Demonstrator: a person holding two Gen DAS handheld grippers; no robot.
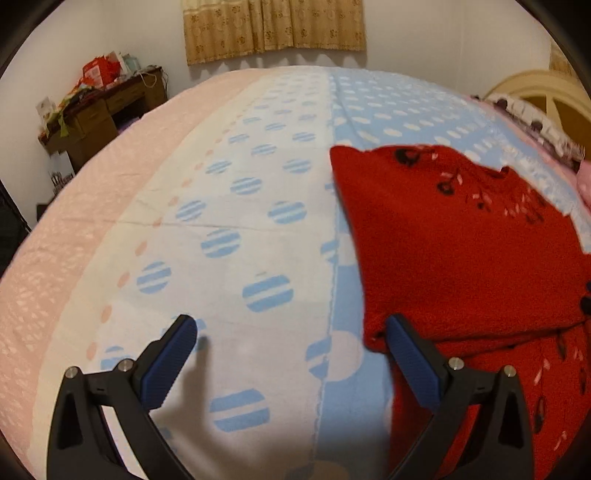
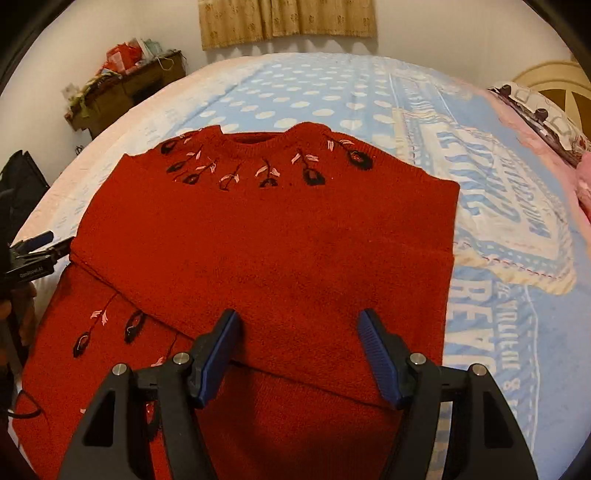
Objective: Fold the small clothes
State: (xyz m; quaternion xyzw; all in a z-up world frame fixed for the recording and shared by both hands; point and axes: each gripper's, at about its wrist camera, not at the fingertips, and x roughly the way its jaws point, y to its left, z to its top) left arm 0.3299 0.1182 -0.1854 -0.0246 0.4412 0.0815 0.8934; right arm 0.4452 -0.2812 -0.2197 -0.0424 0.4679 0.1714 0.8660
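Observation:
A red knit sweater (image 2: 280,243) with black and pink embroidered flowers near the neckline lies flat on the bed, its sleeves folded across the body. My right gripper (image 2: 299,332) is open and empty, hovering over the sweater's lower middle. My left gripper (image 1: 291,332) is open and empty over the blanket, its right finger (image 1: 410,354) at the sweater's left edge (image 1: 461,251). The left gripper also shows in the right wrist view (image 2: 40,245) at the far left.
The bed is covered by a blue, white and pink dotted blanket (image 1: 236,229). A cluttered wooden desk (image 1: 99,107) stands at the back left. A cream headboard (image 1: 543,96) and pillow are at the right. Curtains (image 1: 273,26) hang on the far wall.

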